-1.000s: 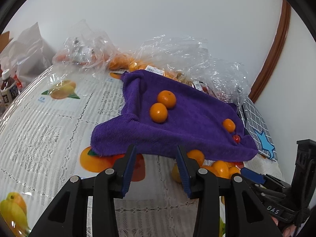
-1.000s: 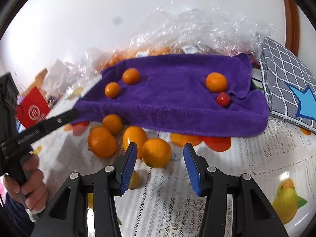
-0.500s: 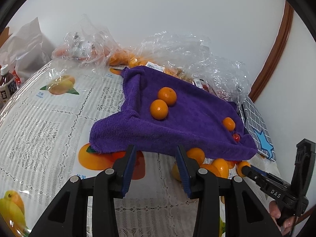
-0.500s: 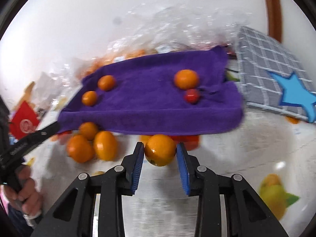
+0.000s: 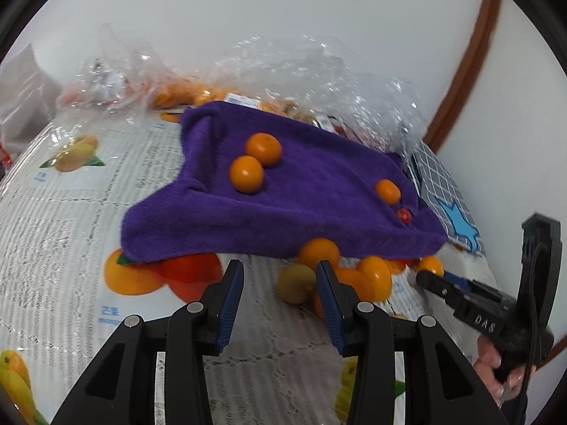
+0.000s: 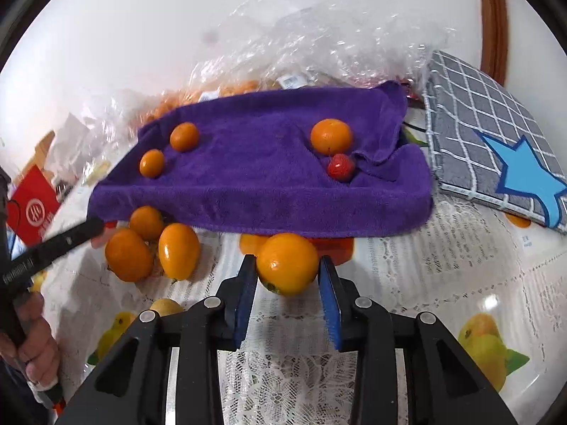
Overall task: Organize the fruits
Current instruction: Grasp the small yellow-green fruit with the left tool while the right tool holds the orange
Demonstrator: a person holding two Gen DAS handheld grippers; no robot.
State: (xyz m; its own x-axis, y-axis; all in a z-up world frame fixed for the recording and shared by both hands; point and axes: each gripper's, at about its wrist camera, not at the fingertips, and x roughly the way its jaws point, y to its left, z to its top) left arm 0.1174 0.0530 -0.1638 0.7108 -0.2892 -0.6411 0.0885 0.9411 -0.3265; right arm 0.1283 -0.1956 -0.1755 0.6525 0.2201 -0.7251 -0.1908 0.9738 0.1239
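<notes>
A purple towel (image 5: 301, 209) (image 6: 265, 184) lies on the table with three small oranges and a red cherry tomato (image 6: 341, 167) on it. My right gripper (image 6: 287, 278) is shut on an orange (image 6: 287, 265) just in front of the towel's near edge. The left wrist view shows that same right gripper (image 5: 434, 278) at the right, with the orange (image 5: 430, 265) at its tip. My left gripper (image 5: 280, 285) hovers open over the tablecloth, nothing between its pads. Beyond it lie a yellowish fruit (image 5: 294, 281) and loose oranges (image 5: 375, 276). More oranges (image 6: 129, 255) sit left of the held one.
Crinkled clear plastic bags (image 5: 290, 71) (image 6: 319, 46) holding more fruit pile up behind the towel against the white wall. A grey checked mat with a blue star (image 6: 496, 134) lies to the right. A red box (image 6: 30, 209) and a person's hand (image 6: 33, 347) are at the left.
My right gripper has closed on an orange that lay on the table in front of the towel. The left gripper has stayed open and only turned slightly.
</notes>
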